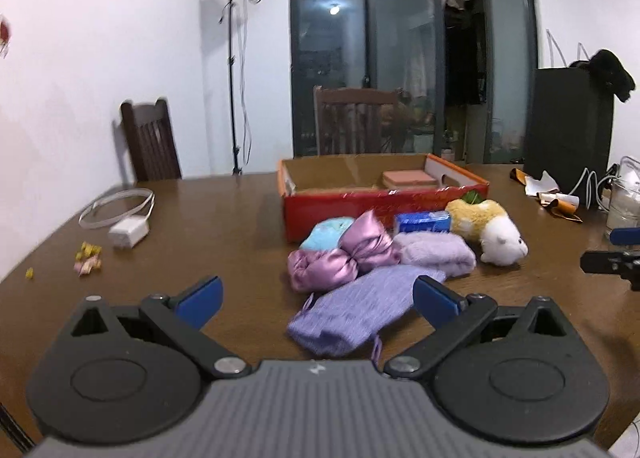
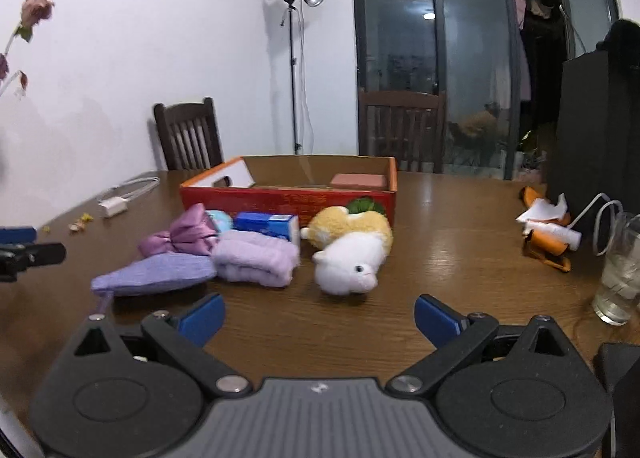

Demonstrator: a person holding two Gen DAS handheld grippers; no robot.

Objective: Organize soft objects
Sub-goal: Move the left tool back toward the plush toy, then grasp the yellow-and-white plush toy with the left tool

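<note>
Soft things lie in a cluster on the brown table in front of a red cardboard box (image 1: 360, 205) (image 2: 288, 199). They are a purple knit pouch (image 1: 360, 310) (image 2: 156, 272), a lilac folded towel (image 1: 436, 252) (image 2: 256, 260), a pink satin bundle (image 1: 340, 258) (image 2: 180, 238), a light blue soft item (image 1: 326, 236), a blue tissue pack (image 1: 422, 221) (image 2: 268, 225) and a yellow-white plush toy (image 1: 492, 232) (image 2: 352, 248). A pink block (image 1: 408, 179) (image 2: 358, 180) lies in the box. My left gripper (image 1: 316, 298) is open, just short of the pouch. My right gripper (image 2: 320, 316) is open, short of the plush.
A white charger with cable (image 1: 128, 232) (image 2: 114, 205) and small candy scraps (image 1: 88, 258) lie at the left. A glass (image 2: 618, 278), orange-white wrappers (image 2: 548, 234) and a black box (image 2: 592, 129) stand at the right. Chairs (image 2: 188, 137) stand behind the table.
</note>
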